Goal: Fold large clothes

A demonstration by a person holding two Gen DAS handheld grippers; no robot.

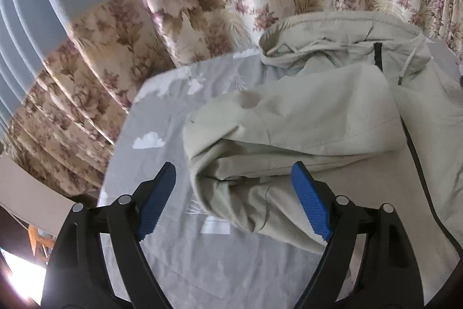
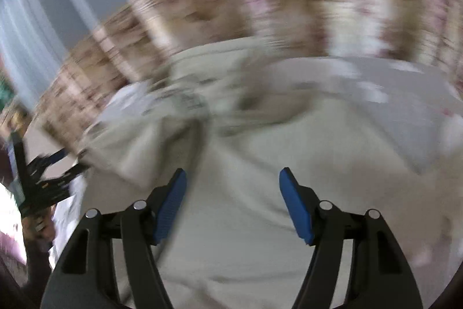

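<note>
Left gripper (image 1: 233,200) is hanging spread wide, gripping nothing, just above the jacket's bunched sleeve (image 1: 249,193). Right gripper (image 2: 233,203) is also spread and empty over the flat body panel, view badly blurred. Beige hooded jacket (image 1: 318,112) is lying on the grey cloud-print sheet (image 1: 162,112), left sleeve looking already folded in across the chest; hood (image 1: 332,39) is sitting unfolded at the far end by the floral curtain (image 1: 202,7). Judging early stage: right side, hood and body folds are remaining

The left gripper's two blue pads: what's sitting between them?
In the left wrist view, a bunched fold of the beige jacket lies between the open left gripper, over the grey sheet.
</note>
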